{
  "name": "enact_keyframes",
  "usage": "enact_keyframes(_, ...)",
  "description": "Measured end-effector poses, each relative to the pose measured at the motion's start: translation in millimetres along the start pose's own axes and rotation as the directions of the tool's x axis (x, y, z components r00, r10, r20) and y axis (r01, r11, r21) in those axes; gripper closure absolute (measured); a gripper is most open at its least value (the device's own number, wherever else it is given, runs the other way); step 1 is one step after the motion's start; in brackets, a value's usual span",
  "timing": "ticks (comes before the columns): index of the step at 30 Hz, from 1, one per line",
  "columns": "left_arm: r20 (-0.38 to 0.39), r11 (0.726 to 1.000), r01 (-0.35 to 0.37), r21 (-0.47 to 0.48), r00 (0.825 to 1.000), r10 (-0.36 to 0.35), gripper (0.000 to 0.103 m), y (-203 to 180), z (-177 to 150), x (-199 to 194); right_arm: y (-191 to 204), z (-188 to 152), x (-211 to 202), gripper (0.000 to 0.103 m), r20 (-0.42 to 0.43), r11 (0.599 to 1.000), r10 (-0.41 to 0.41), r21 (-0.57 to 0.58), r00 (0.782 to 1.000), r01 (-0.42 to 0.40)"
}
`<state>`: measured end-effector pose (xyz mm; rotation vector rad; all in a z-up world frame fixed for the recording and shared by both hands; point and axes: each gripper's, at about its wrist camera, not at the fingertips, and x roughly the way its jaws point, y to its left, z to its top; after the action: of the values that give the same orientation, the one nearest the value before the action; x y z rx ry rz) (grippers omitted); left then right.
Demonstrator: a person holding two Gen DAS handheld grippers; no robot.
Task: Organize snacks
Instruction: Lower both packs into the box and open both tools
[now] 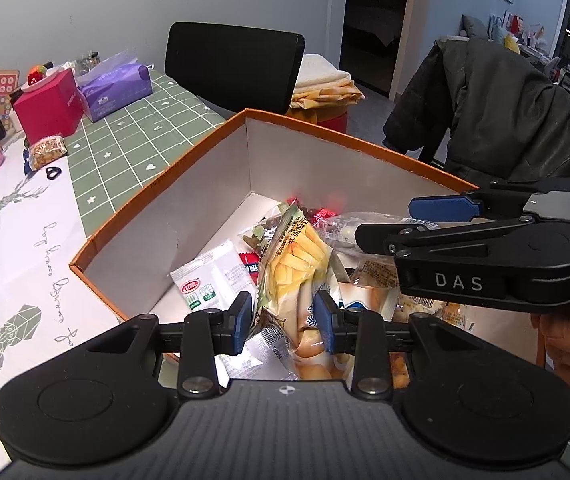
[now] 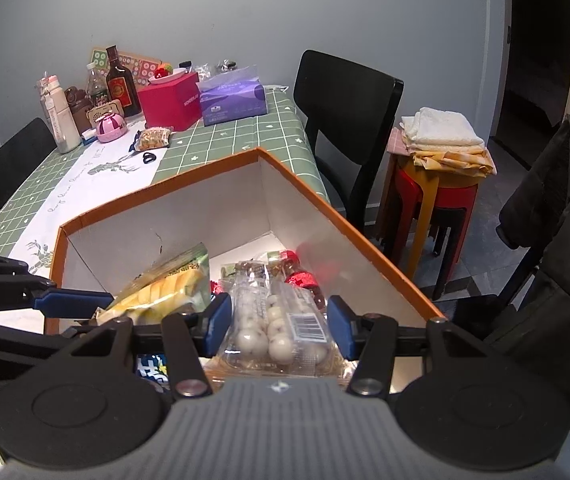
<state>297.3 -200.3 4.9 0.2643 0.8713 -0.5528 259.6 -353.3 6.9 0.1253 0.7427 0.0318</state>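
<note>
The left gripper (image 1: 285,322) is clamped on a yellow snack bag (image 1: 297,264), its pads pinching the bag's lower part while the top sticks up over the orange box (image 1: 157,184). The right gripper (image 2: 279,326) has a clear tray of white balls (image 2: 281,320) between its pads; both pads look to touch the tray's sides, so I take it as held, though only lightly. Both snacks hang just inside the box, above a heap of other packets (image 1: 209,280).

What worries me: the two grippers sit close together over the same corner. The right one's finger (image 1: 445,207) crosses just above the yellow bag, so a careless lowering could knock the bag askew or snag its foil edge. The tray is stiff and slippery; a loose pinch could let it tip and drop onto the heap at an angle. The bag, gripped low, may flop over as it is let go.

The left view shows the white packet and the crowded floor of the box, and a hand (image 1: 569,348) at the right edge. The right view alone shows the tray's barcode, a loose snack (image 2: 153,138) still on the table (image 2: 221,148), and the stools beyond.
</note>
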Motion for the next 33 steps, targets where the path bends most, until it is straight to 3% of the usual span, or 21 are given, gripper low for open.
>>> enact_keyframes(6, -0.02, 0.999, -0.039, -0.018, 0.999, 0.039, 0.06, 7, -3, 8, 1, 1, 1, 0.042, 0.016, 1.0, -0.005, 0.0, 1.0, 0.005)
enact_keyframes(8, -0.01, 0.999, -0.041, -0.03, 0.999, 0.041, 0.054, 9, -3, 7, 0, 0, 1, 0.042, 0.017, 1.0, -0.005, -0.007, 1.0, 0.005)
enact_keyframes(11, 0.003, 0.998, -0.045, -0.05, 0.999, 0.045, 0.035, 9, -3, 5, -3, -2, 2, 0.042, 0.012, 1.0, -0.01, -0.001, 1.0, 0.01)
enact_keyframes(12, 0.01, 0.997, -0.062, -0.052, 0.998, 0.063, 0.023, 8, -2, 4, -4, -2, 2, 0.042, 0.013, 1.0, -0.013, 0.003, 1.0, 0.013)
enact_keyframes(13, 0.022, 0.996, -0.078, -0.052, 0.997, 0.08, 0.019, 8, -1, 2, -5, -2, 1, 0.042, 0.015, 1.0, -0.013, 0.006, 1.0, 0.013)
enact_keyframes(20, 0.042, 0.991, -0.1, -0.086, 0.994, 0.104, 0.014, 10, 6, -13, -4, -2, -3, 0.042, 0.018, 1.0, -0.018, -0.005, 1.0, 0.019)
enact_keyframes(25, 0.083, 0.982, -0.147, -0.117, 0.984, 0.157, 0.01, 8, 8, -34, -3, -2, -13, 0.035, 0.019, 0.999, -0.031, -0.004, 0.999, 0.031)
enact_keyframes(29, 0.104, 0.97, -0.198, -0.139, 0.972, 0.213, 0.006, 5, 8, -54, 7, 0, -32, 0.02, 0.035, 0.998, -0.06, 0.008, 0.998, 0.059)
enact_keyframes(33, 0.106, 0.957, -0.193, -0.215, 0.97, 0.219, 0.006, 12, 6, -81, 22, 1, -60, 0.008, 0.079, 0.998, -0.061, 0.008, 0.995, 0.061)
